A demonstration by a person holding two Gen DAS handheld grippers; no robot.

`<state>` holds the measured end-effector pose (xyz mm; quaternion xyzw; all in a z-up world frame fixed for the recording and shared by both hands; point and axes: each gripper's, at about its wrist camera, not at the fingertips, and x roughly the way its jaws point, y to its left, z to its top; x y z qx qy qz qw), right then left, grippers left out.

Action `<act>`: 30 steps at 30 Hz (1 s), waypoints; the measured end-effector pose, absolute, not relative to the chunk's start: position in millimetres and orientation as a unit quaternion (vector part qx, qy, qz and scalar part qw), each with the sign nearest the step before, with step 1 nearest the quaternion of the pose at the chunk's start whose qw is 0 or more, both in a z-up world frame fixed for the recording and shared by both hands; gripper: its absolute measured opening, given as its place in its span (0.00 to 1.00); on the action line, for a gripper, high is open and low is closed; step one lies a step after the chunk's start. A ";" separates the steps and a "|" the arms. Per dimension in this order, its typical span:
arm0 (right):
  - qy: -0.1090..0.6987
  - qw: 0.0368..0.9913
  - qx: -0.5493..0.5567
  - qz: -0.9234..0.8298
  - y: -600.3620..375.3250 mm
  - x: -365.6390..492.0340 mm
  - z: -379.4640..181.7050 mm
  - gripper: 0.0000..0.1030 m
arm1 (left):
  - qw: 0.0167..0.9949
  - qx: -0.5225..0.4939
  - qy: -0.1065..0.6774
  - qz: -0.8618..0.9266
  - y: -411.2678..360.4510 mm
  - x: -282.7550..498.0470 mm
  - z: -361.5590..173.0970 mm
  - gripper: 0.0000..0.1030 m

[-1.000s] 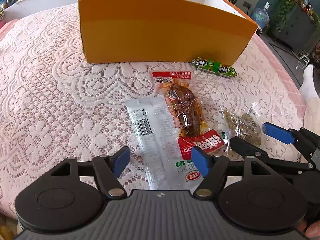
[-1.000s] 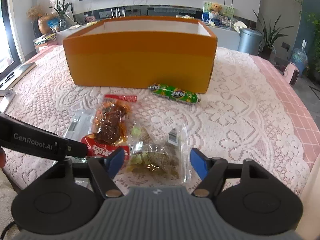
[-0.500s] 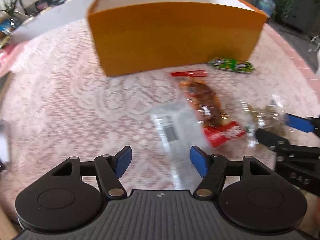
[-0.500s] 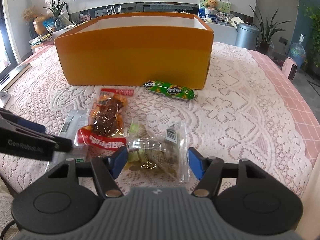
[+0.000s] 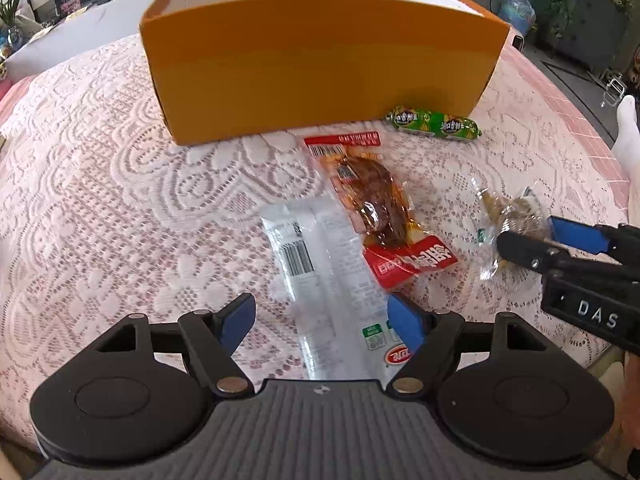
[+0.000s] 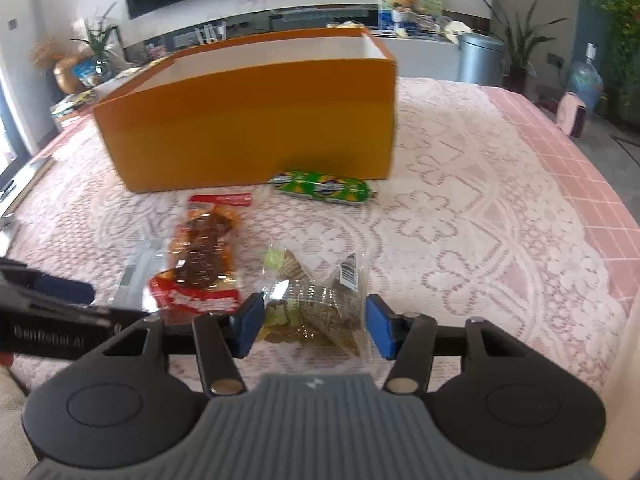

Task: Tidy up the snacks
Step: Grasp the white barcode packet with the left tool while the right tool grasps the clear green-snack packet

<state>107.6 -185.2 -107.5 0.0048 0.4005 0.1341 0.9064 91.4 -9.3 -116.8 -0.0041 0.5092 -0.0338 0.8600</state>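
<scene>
Both jaws gape, gripping nothing. My right gripper (image 6: pixel 314 326) straddles the clear crinkly packet (image 6: pixel 320 300), which lies on the lace bench well before the orange box (image 6: pixel 248 128). It looks light, soft, slippery; I'd pinch its filled middle.

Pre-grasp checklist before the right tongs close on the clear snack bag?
1. Right tongs open: ok.
2. Clear snack bag between the blue pads: ok, though it nearly fills the gap.
3. Pad contact with the bag: cannot tell.
4. Left tongs open over the white packet, apart from the right tongs: ok.
5. Red meat packet beside the bag, outside the grip: ok.
6. Orange box top open: ok; contents: cannot tell.
</scene>
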 end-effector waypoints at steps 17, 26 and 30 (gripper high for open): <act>0.401 0.907 0.006 0.131 -185.9 109.1 -109.5 0.56 | 0.873 0.024 0.487 -0.009 -28.3 101.1 -129.2 0.94; 0.401 0.907 0.005 0.130 -186.0 109.2 -109.6 0.57 | 0.858 0.062 0.508 -0.039 -9.8 97.3 -120.7 0.65; 0.402 0.906 0.003 0.129 -185.3 109.5 -110.4 0.58 | 0.856 0.069 0.512 -0.031 -2.2 97.5 -121.0 0.71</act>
